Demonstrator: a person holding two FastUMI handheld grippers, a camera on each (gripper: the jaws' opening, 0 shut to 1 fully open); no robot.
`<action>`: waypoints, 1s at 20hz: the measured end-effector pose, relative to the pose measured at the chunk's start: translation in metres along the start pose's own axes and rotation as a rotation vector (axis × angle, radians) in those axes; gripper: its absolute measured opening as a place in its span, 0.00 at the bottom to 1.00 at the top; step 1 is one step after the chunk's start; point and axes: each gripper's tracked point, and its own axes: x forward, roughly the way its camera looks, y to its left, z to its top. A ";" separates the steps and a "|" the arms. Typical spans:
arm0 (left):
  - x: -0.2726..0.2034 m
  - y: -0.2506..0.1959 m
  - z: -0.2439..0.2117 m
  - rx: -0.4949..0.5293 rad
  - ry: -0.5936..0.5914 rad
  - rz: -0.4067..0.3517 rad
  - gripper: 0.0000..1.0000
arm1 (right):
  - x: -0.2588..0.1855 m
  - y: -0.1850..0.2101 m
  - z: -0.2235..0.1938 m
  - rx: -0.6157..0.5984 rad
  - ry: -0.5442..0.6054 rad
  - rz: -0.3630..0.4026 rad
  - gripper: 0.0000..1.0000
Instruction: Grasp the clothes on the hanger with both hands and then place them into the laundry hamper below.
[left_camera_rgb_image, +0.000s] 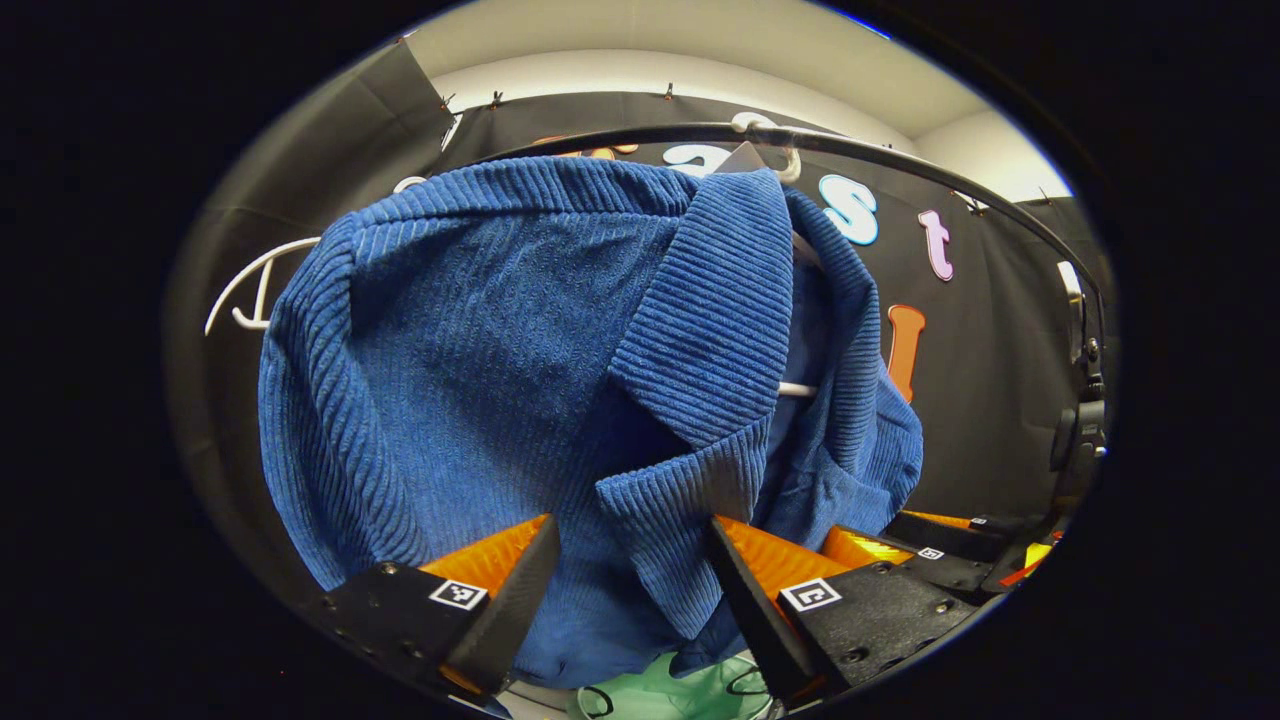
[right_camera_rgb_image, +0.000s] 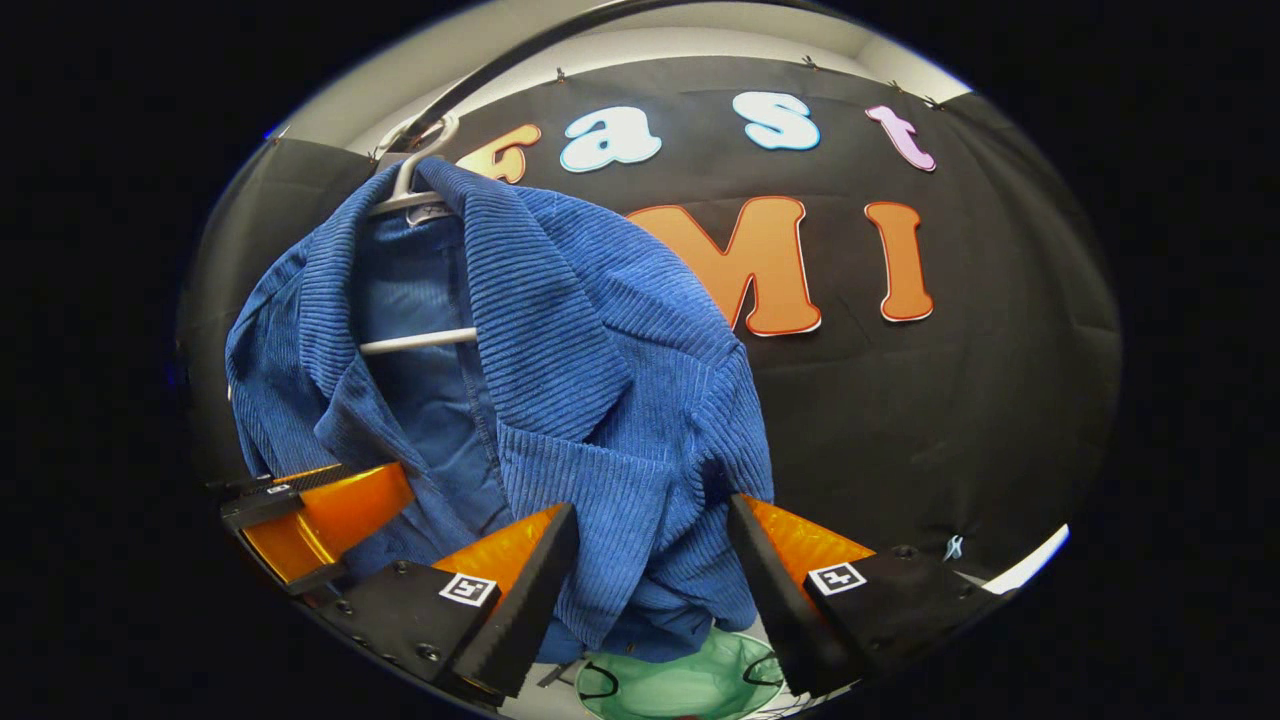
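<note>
A blue corduroy jacket (left_camera_rgb_image: 500, 380) hangs on a white hanger (left_camera_rgb_image: 797, 389) from a dark rail (left_camera_rgb_image: 900, 160). My left gripper (left_camera_rgb_image: 630, 530) is open, its fingers standing either side of the jacket's lower front and lapel. In the right gripper view the same jacket (right_camera_rgb_image: 590, 400) hangs on the hanger (right_camera_rgb_image: 415, 342) under the rail (right_camera_rgb_image: 500, 60). My right gripper (right_camera_rgb_image: 650, 510) is open too, with the jacket's lower edge between its fingers. Each gripper also appears in the other's view: the right gripper (left_camera_rgb_image: 900, 550) and the left gripper (right_camera_rgb_image: 310, 515). A green laundry hamper (left_camera_rgb_image: 680, 690) (right_camera_rgb_image: 680, 685) sits below.
A white hanger arm (left_camera_rgb_image: 250, 285) pokes out to the left of the jacket. A dark post with a clamp (left_camera_rgb_image: 1075, 440) stands at the rail's right end. The booth's black cloth wall (right_camera_rgb_image: 950, 420) hangs close behind the jacket.
</note>
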 end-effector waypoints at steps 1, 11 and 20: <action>0.002 -0.001 -0.001 -0.004 0.000 -0.008 0.81 | 0.004 0.004 0.000 0.014 0.002 0.024 0.98; -0.004 -0.007 -0.002 0.004 0.034 -0.061 0.00 | 0.007 0.009 0.007 0.142 0.009 0.143 0.15; -0.050 -0.017 0.023 -0.074 -0.003 -0.090 0.00 | -0.028 -0.002 0.030 0.148 -0.036 0.194 0.08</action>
